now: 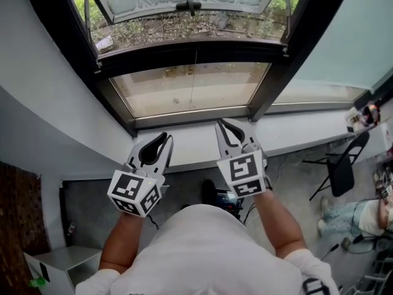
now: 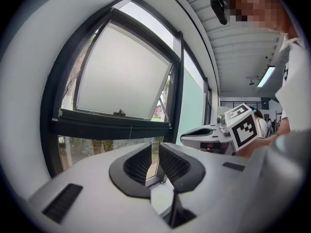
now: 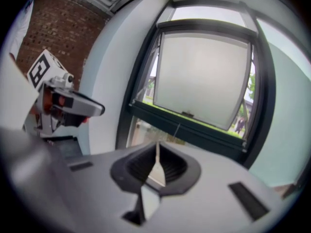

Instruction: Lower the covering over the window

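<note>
Below the window [image 1: 159, 91], its covering out of view, the left gripper [image 1: 166, 137] is narrowly open on nothing, the right gripper [image 1: 221, 125] closed and empty; the thin cord [image 1: 195, 72] at frame centre could be missed or slip from a loose pinch.

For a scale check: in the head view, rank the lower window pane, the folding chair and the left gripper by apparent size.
Largest: lower window pane.
Then left gripper and folding chair, about alike; the gripper is nearer, so unranked.
</note>
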`<state>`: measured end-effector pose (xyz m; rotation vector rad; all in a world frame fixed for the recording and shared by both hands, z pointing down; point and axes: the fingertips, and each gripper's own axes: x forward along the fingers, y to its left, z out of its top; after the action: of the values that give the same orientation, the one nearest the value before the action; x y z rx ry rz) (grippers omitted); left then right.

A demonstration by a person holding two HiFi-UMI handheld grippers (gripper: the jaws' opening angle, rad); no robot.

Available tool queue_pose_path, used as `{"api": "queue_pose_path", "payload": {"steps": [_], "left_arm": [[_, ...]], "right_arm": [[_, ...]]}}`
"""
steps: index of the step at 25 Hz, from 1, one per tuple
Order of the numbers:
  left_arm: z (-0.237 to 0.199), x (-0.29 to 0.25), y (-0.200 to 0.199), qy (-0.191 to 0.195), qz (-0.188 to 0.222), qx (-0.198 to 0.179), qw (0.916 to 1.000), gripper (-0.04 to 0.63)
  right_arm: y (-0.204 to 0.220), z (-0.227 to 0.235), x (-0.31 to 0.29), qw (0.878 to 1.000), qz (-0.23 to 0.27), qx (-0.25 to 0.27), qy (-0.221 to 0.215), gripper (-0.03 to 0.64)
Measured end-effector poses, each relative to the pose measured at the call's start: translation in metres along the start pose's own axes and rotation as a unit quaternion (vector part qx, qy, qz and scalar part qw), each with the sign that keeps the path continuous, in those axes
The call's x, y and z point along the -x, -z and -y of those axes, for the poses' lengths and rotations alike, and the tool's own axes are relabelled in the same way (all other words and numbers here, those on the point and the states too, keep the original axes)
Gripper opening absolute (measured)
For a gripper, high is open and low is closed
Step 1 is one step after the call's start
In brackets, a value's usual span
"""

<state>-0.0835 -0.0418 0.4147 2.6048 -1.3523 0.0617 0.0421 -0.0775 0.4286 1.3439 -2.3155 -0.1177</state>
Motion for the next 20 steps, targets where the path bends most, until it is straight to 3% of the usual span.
{"api": "queue_pose_path", "payload": {"steps": [7,20], "left_arm": [[0.016,0.007,0.018,0.020,-0.016,0.007,0.9997,0.054],[0.041,0.015,0.019,0.029,-0.017,0.004,0.9994,0.049]], "right_arm": [[0.028,-0.024,0.011,0.999,-0.028,-0.014,-0.012,0.031],[0.029,-0.025,0.034,0.999,-0.022,-0.027,-0.024,0.023]]}}
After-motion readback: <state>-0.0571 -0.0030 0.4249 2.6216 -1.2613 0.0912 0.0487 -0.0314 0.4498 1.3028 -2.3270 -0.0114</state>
